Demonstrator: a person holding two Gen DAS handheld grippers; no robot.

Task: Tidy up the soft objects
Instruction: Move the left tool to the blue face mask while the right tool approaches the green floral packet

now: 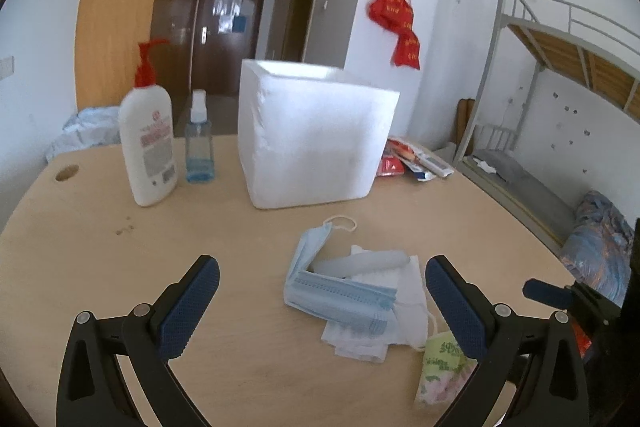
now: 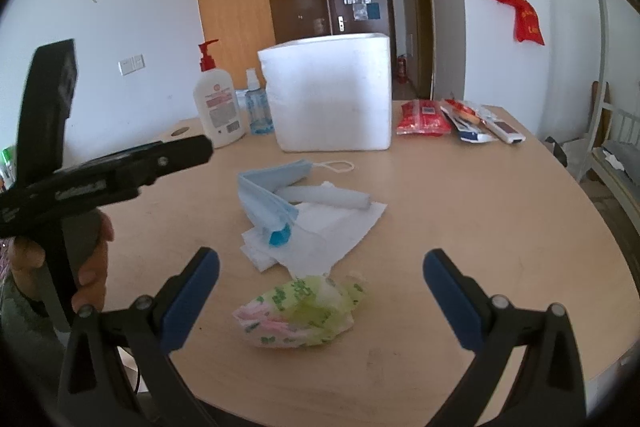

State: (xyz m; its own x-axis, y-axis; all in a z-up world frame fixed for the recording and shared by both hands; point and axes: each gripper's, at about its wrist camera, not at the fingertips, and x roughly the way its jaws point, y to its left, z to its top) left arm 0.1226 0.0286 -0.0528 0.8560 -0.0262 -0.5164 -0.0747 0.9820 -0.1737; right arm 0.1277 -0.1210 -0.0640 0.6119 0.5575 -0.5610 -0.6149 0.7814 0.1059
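Note:
A blue face mask point(image 1: 340, 291) point(image 2: 266, 195) lies on white tissues point(image 1: 404, 287) point(image 2: 340, 223) with a white rolled cloth point(image 1: 360, 263) point(image 2: 328, 197) beside it. A green and pink tissue pack point(image 1: 442, 367) point(image 2: 304, 311) lies nearest me. A white foam box point(image 1: 316, 131) point(image 2: 332, 91) stands open behind them. My left gripper point(image 1: 322, 299) is open and empty, hovering over the mask. My right gripper point(image 2: 322, 291) is open and empty above the tissue pack. The left gripper's body also shows in the right wrist view point(image 2: 120, 171).
A white lotion pump bottle point(image 1: 148, 143) point(image 2: 218, 103) and a blue spray bottle point(image 1: 199, 143) point(image 2: 256, 107) stand left of the box. Red packets point(image 2: 424, 117) and other items point(image 1: 416, 159) lie to its right. A bunk bed point(image 1: 560, 99) stands right of the round wooden table point(image 1: 100, 267).

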